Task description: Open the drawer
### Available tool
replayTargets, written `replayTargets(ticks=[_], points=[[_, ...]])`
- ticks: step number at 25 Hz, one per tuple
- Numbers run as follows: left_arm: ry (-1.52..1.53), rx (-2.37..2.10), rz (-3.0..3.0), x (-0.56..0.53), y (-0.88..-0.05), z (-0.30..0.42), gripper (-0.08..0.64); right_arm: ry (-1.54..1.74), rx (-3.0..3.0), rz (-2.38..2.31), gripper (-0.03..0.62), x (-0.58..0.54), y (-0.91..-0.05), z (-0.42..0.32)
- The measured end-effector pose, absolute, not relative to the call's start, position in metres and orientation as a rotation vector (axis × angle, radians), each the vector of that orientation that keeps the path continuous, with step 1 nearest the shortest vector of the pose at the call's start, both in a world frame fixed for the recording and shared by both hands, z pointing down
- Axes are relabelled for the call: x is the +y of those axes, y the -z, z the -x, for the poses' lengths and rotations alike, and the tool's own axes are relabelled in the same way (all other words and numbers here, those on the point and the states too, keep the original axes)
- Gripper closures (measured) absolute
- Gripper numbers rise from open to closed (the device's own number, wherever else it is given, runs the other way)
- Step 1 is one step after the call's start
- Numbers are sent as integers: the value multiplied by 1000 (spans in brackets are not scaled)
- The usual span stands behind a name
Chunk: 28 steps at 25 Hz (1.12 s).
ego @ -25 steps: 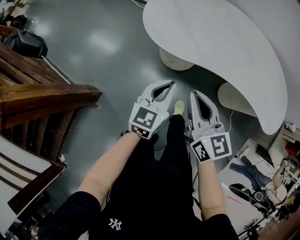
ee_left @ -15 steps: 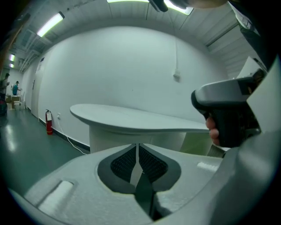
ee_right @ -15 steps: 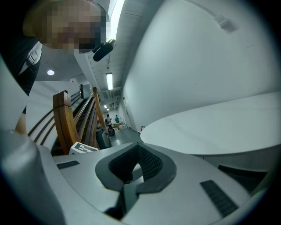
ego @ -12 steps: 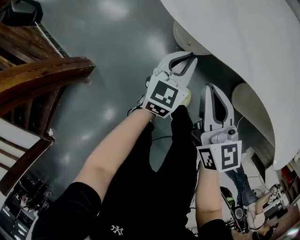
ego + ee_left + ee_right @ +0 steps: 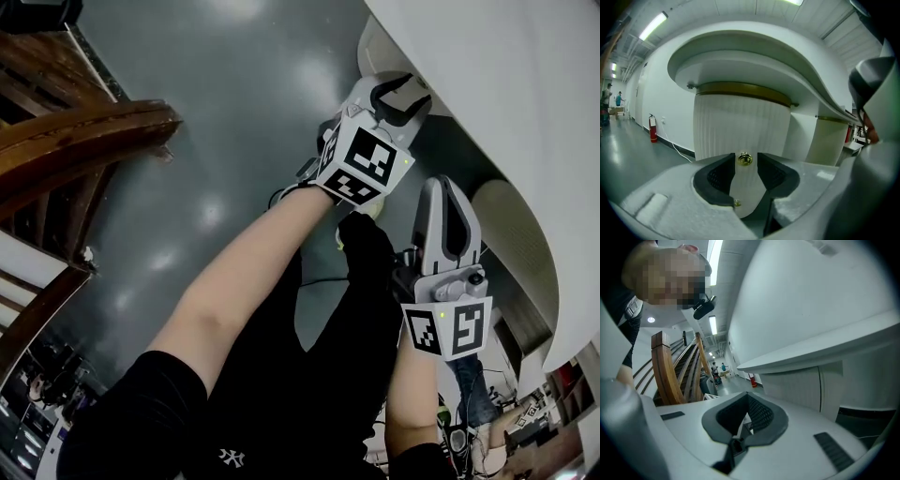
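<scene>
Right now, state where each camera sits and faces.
Head view: on the head, steeply down at white counter; arms, legs, left hand-held gripper, right hand-held gripper.
Left gripper view: rides the left one, facing brass knob beyond just-opened, empty jaws.
Right gripper view: rides the right one, facing staircase, jaws shut.
Shared: counter.
</scene>
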<state>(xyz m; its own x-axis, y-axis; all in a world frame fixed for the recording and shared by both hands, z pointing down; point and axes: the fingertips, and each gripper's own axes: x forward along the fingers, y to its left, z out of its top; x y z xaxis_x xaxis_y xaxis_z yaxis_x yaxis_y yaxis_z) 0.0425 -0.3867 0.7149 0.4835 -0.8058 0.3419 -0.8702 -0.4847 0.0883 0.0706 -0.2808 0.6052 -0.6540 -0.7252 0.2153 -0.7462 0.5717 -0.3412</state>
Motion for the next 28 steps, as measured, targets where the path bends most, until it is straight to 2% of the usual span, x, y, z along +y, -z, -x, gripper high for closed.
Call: replayTargets(ticks=[12,28], points=[[-429,-1471,-2475,-417,-738,-60,426,-662,-2717,-1295,577,-297,-620,-89],[-449,-1447,-2450,-383,-738,-46,437,-704,-2679,-1312,577,-278,-612,-93]])
